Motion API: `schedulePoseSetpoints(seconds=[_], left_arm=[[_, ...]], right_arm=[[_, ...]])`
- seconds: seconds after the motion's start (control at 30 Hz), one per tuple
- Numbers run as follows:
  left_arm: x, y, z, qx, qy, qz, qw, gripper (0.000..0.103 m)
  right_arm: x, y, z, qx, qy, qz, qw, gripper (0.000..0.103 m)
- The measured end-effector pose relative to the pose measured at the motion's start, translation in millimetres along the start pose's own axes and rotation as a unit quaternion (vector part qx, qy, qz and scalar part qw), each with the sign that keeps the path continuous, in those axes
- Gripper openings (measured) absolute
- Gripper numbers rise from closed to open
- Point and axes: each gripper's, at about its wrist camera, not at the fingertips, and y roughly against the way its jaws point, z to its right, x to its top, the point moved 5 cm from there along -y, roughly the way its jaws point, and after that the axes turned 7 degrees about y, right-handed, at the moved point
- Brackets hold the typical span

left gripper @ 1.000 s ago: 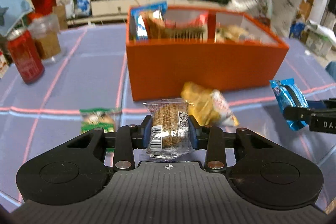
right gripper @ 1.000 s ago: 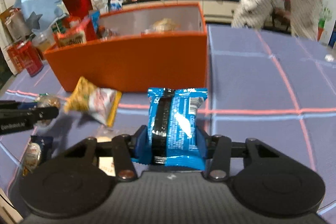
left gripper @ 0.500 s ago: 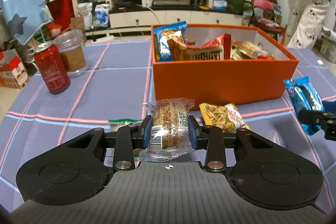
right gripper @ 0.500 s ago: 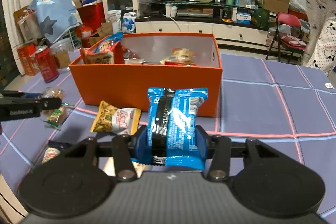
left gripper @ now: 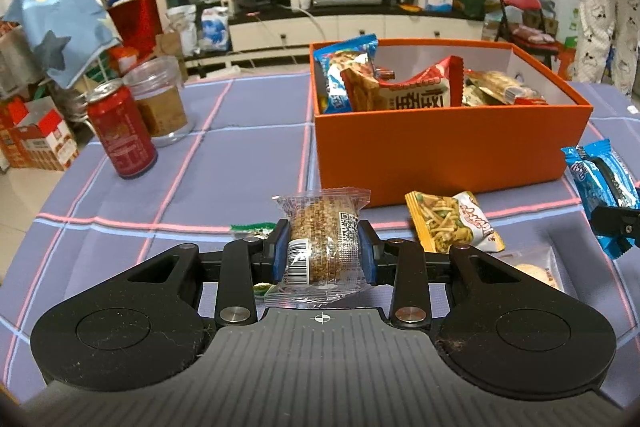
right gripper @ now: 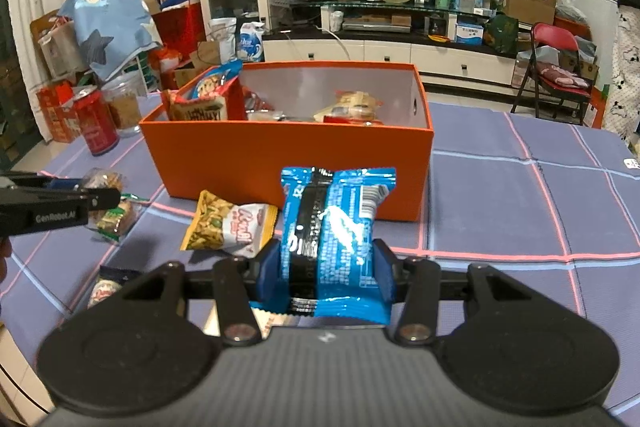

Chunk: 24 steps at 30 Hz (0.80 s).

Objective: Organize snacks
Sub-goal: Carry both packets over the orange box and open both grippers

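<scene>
While the orange box (left gripper: 448, 147) already holds several packets, each claw is clamped on one — left gripper (left gripper: 323, 257) on a grain bar (left gripper: 322, 243), right gripper (right gripper: 326, 273) on a blue packet (right gripper: 334, 231) — both held near its front wall; a yellow bag (right gripper: 228, 225) and others lie loose on the table (right gripper: 520, 195).

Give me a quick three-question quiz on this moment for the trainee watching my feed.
1. What does the left claw hold?
2. True or false: the blue packet in the right claw is already inside the orange box.
3. Which loose snack lies on the tablecloth just in front of the box: A) red can, B) yellow chip bag, C) glass jar?

Key
1. A clear-wrapped grain bar.
2. False; it is gripped in front of the box.
3. B.
</scene>
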Motion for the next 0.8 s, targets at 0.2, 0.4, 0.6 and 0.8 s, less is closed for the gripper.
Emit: schedulePoseSetpoints(seconds=[0.2,0.4,0.6,0.8], left_arm=[[0.3,-0.4,2.3,0.000,-0.004,-0.003,1.0000,0.000],[-0.2,-0.4,3.3,0.001,-0.005,-0.005,1.0000,0.000],[-0.4,-0.4,3.8,0.000,-0.007,-0.005,1.0000,0.000],[0.9,2.1,5.6,0.001,-0.006,-0.003,1.0000,0.000]], right_arm=[[0.3,-0.4,-0.7,0.000,0.000,0.000,1.000,0.049],[-0.4,-2.7,-3.1,0.002,0.002,-0.001,1.000,0.049],[0.4,-2.1,-4.1,0.002,0.002,-0.001,1.000,0.049],[3.7,2.9,-5.3,0.005,-0.004,0.007,1.000,0.049]])
